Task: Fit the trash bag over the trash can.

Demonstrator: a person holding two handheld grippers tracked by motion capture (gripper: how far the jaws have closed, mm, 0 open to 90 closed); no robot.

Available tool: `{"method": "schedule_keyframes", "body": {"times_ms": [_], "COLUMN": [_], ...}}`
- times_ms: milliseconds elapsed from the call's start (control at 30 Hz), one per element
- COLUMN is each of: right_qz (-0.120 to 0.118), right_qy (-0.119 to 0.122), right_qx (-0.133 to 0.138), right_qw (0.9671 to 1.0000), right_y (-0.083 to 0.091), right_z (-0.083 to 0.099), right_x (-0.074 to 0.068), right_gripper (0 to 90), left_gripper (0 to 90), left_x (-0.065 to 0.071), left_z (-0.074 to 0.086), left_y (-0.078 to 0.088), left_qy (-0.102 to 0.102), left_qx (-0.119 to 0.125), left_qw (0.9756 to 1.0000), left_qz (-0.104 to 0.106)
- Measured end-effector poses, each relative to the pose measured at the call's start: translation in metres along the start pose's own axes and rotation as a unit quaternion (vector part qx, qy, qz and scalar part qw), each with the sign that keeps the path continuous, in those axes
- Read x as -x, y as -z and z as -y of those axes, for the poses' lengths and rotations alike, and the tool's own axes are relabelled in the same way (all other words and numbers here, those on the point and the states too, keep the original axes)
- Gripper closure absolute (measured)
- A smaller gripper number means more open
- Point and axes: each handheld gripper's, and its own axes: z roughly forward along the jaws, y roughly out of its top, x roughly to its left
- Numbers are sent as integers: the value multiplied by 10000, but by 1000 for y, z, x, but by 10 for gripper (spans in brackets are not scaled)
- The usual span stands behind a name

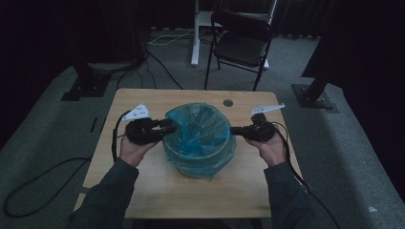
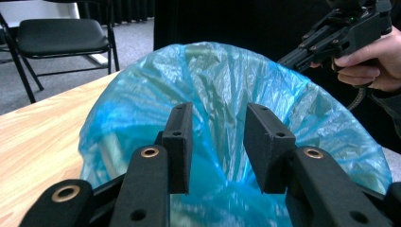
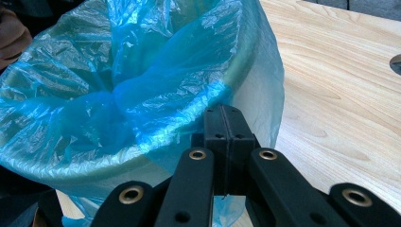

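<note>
Lining the bin [image 1: 199, 143] at the centre of the bench [image 1: 157, 191], the blue bag [image 1: 198, 126] is already folded over most of the rim. The right gripper [image 1: 237, 130] is clamped on the bag's edge at centre right; the left gripper [image 1: 173, 127] hangs half open over the rim, holding nothing. The bin's inside is hidden by plastic, so whether the bag is fully seated is unclear.

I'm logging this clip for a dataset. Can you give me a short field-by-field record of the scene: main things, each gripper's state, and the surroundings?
surface: wooden table
main thing: round bin lined with a blue plastic bag
left gripper: jaws apart at the bag's near rim, nothing pressed between them
right gripper: jaws shut at the bag's rim; pinched film hidden, cannot tell
behind table: black folding chair
lighting: dim
</note>
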Motion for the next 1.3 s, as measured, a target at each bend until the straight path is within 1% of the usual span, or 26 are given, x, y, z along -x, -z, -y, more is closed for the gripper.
{"method": "schedule_keyframes", "body": {"times_ms": [67, 133, 233, 333, 500, 567, 733, 933, 1100, 1300], "right_qz": [0, -8, -21, -33, -52, -53, -58, -70, -72, -79], "right_qy": [2, 6, 18, 30, 38, 37, 37, 37, 48, 33], "right_qx": [-2, 2, 0, -6, -16, -12, -5, -7, -8, -11], "right_qw": [10000, 10000, 10000, 10000, 10000, 10000, 10000, 10000, 10000, 10000], "right_y": [0, 0, 0, 0, 1, 1, 1, 0, 0, 0], "right_z": [0, 0, 0, 1, 2, 2, 3, 3, 4, 4], "right_x": [0, 0, 0, 0, 0, 0, 0, 1, 1, 1], "right_gripper": [900, 900, 900, 900, 900, 900, 900, 900, 900, 900], "left_gripper": [609, 601, 597, 597, 597, 597, 597, 598, 600, 603], "left_x": [-1, 1, 2, 2, 3, 4, 4, 5, 8, 11], "left_z": [-5, -10, -17, -23, -33, -36, -45, -52, -58, -62], "left_y": [-5, -10, -17, -23, -33, -37, -47, -57, -65, -78], "left_qy": [-29, -131, -210, -246, -378, -425, -542, -632, -741, -871], "left_qx": [-126, -252, -301, -305, -412, -405, -553, -643, -752, -964], "left_qw": [9998, 9994, 9991, 9990, 9982, 9980, 9966, 9956, 9939, 9909], "left_qz": [121, 174, 220, 229, 237, 249, 277, 269, 311, 342]}}
